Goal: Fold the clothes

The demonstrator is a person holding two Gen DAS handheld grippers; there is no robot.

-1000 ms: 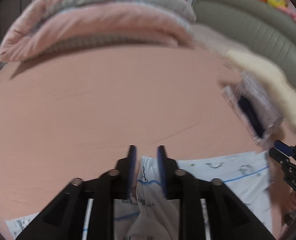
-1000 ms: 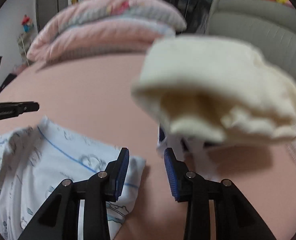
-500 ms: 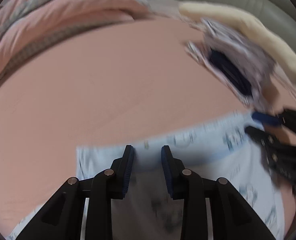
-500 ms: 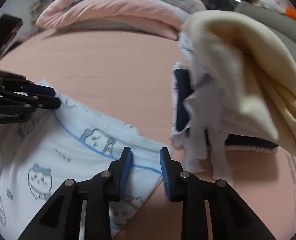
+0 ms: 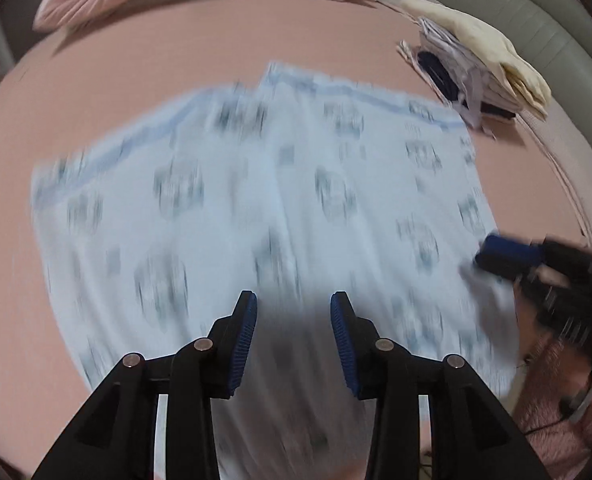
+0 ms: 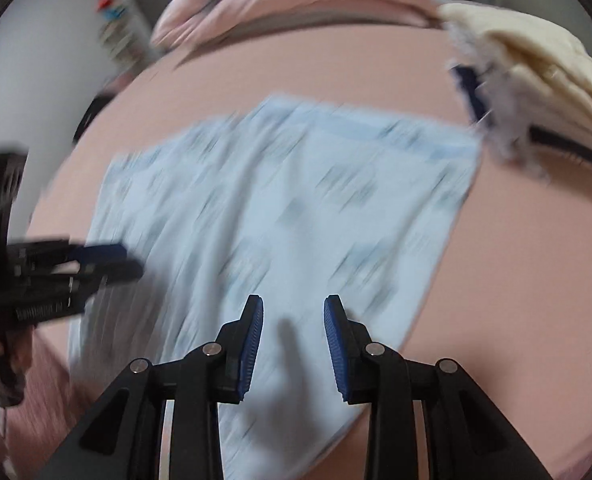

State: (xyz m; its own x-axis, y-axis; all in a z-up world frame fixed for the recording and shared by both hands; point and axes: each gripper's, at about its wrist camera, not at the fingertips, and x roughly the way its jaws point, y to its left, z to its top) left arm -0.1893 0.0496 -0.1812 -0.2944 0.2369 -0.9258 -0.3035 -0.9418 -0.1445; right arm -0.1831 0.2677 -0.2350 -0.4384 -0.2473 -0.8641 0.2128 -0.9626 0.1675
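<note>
A pale blue printed garment (image 5: 255, 208) lies spread across a pink bed (image 5: 135, 80), blurred by motion in both views. The left tool (image 5: 293, 320) hangs over the garment's near edge, its blue-padded fingers (image 5: 245, 328) set wide apart with nothing between them. The right tool (image 6: 293, 320) sits the same way over the cloth, jaws wide and empty, the garment (image 6: 287, 200) running beneath them.

Only the left wrist view shows the right tool from the side, at the garment's right edge (image 5: 508, 256); its blue pad lies against the cloth, though the blur hides whether it touches. The same view shows a pink fuzzy sleeve (image 5: 552, 392) behind that tool. Only the right wrist view shows the left tool side-on (image 6: 95, 264), at the garment's left edge, and a white wall with a coloured ornament (image 6: 111, 6) behind the bed.

A stack of folded clothes (image 5: 476, 56), cream on top, sits on the bed beyond the garment's far right corner; the right wrist view brings it closer (image 6: 536, 64), with frayed white and navy layers showing underneath. Rolled pink bedding (image 6: 296, 4) lines the far edge in both views.
</note>
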